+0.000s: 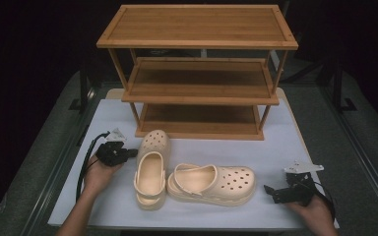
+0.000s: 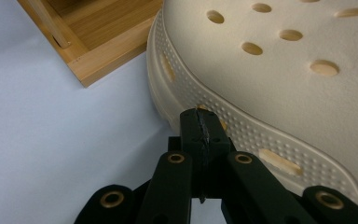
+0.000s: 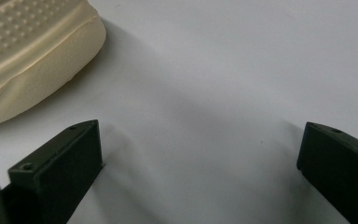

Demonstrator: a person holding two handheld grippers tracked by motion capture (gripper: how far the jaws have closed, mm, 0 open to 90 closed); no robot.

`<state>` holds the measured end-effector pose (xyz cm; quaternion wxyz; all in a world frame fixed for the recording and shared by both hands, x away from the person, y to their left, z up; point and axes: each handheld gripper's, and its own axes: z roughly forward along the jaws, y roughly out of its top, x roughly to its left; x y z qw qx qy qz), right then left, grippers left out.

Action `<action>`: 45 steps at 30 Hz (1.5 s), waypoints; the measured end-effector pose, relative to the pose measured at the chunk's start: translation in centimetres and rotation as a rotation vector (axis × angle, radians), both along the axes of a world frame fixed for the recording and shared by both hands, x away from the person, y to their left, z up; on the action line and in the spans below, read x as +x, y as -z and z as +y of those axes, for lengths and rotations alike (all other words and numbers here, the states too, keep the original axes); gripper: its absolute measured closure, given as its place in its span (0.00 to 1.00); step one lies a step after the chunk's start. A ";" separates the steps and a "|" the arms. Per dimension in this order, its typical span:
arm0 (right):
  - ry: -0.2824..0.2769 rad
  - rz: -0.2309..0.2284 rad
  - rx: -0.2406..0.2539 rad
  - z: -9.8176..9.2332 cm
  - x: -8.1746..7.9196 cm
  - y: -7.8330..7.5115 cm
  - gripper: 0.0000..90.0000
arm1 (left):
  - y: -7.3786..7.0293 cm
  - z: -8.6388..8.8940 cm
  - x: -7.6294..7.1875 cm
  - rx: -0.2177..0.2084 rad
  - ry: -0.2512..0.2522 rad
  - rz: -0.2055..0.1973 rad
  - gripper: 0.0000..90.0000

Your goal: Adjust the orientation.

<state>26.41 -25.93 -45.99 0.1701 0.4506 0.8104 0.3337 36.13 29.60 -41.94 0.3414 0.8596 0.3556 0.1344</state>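
Observation:
Two cream clogs lie on the white table (image 1: 275, 142). One clog (image 1: 151, 167) points its toe at the rack. The other clog (image 1: 211, 183) lies crosswise beside it, toe to the right. My left gripper (image 1: 131, 153) is shut with nothing between its jaws. In the left gripper view its tips (image 2: 200, 122) rest against the dotted side wall of the first clog (image 2: 279, 79). To the right of the crosswise clog, my right gripper (image 1: 269, 191) stands open and low over the table. In the right gripper view the gripper (image 3: 200, 140) holds nothing, and the clog's toe (image 3: 28, 56) is at upper left.
A three-tier wooden shoe rack (image 1: 197, 44) stands at the back of the table, its bottom shelf (image 1: 199, 120) just behind the clogs. Its base corner (image 2: 98, 53) lies close to my left gripper. Dark floor surrounds the table.

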 end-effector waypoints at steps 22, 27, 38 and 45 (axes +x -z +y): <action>0.000 0.001 0.000 0.0 0.0 0.0 0.00 | -3.3 -1.8 -5.2 -0.127 0.104 0.003 0.60; 0.000 0.001 -0.001 0.0 0.0 0.0 0.00 | -3.5 -1.8 -5.3 -0.070 0.088 -0.044 0.74; 0.000 0.001 0.000 0.0 0.0 0.0 0.00 | -4.0 0.0 -4.7 0.006 0.027 -0.121 0.91; 0.000 0.002 0.000 0.0 0.0 0.0 0.00 | -4.0 1.8 -4.7 -0.004 -0.003 -0.124 0.93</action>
